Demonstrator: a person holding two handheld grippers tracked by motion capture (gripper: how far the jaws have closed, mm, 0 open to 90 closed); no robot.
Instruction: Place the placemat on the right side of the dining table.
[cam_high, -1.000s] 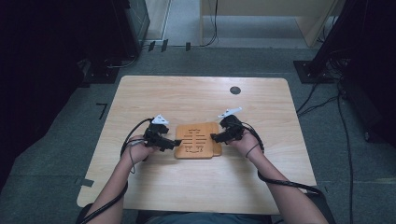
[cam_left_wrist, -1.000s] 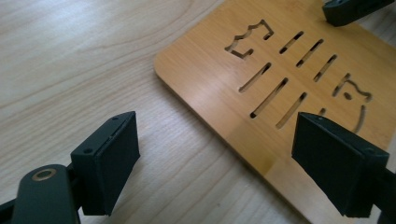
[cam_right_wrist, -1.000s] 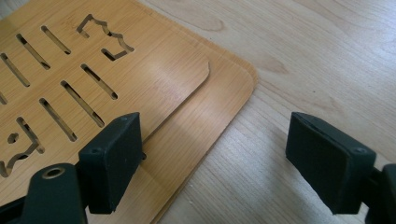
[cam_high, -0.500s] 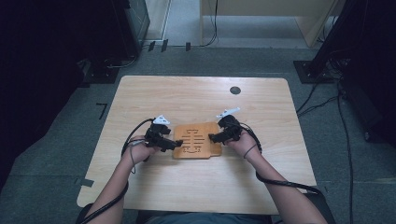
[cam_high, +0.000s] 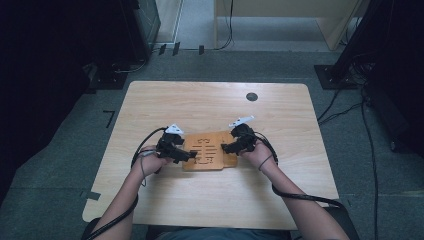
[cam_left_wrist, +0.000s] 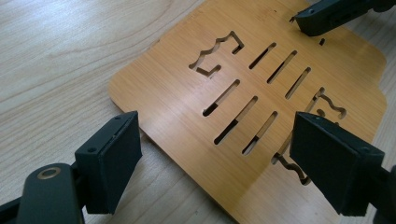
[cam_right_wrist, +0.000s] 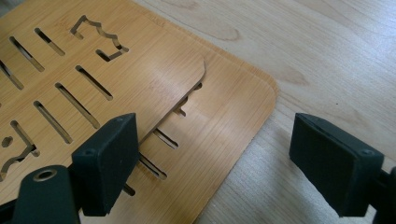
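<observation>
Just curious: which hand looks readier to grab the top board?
Probably the right: right gripper is open with the raised corner of the top board beside one jaw; left gripper, also open, meets a flat edge.

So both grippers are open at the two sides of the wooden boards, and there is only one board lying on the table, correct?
Not quite. The right gripper view shows two boards stacked, the upper one shifted off the lower one's corner. The rest holds: the left gripper and right gripper are open at opposite sides, on the table.
</observation>
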